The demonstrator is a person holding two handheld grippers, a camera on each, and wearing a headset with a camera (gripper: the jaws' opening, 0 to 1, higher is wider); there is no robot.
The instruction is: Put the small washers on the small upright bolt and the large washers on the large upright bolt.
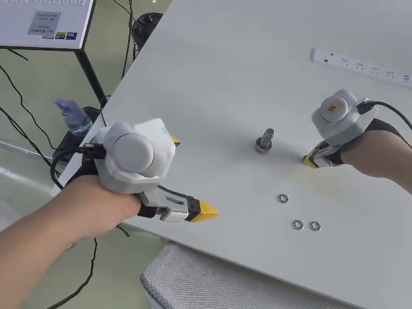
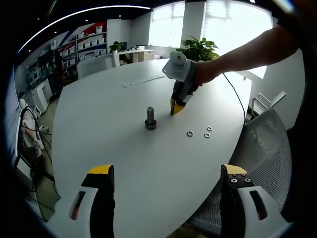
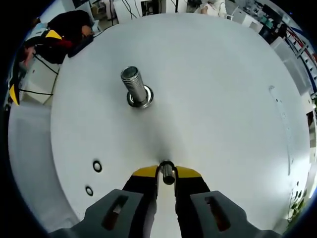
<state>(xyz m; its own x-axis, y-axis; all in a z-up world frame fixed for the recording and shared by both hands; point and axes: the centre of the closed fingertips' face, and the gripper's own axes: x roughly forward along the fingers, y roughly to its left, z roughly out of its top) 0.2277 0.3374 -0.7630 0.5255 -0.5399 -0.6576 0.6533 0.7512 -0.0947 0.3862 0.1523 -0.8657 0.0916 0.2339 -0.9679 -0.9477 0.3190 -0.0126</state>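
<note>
Small bolt [image 3: 167, 173], silvery stub, pinched in right hand-held gripper [image 3: 167, 170]

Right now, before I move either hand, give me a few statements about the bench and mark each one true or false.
1. The left gripper has its fingers wide apart and holds nothing. True.
2. The large bolt lies on its side. False: it stands upright on the table.
3. Three washers lie loose on the table, near its front edge. True.
4. The right gripper is open and holds nothing. False: its fingers are shut on a small metal part, low over the table beside the large bolt.
</note>
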